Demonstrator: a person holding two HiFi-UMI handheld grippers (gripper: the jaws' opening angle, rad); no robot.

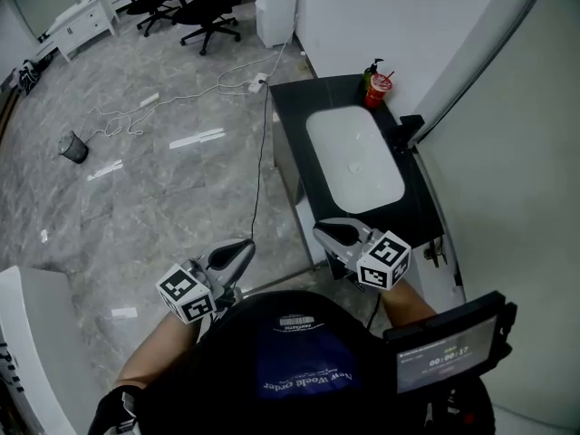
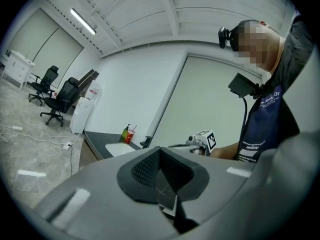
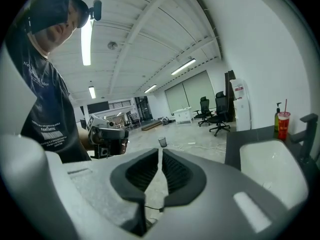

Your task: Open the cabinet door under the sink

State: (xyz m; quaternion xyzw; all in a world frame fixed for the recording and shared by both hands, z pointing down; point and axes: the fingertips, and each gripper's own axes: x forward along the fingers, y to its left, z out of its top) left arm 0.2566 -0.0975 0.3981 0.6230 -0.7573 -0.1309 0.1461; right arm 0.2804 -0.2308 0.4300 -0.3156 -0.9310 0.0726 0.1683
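Claws both empty: left claw pressed together, right claw closed to thin slit. Held side by side near end of black bench with white sink. Cabinet door on grey front below sink, closed, apart from both.

Floor glossy marbled stone; countertop smooth, dark, semi-gloss; basin smooth glossy white.

Sink set in table, ahead of my right gripper; faucet on its right; bottle and cup at table's far end. Bin on floor, far left.
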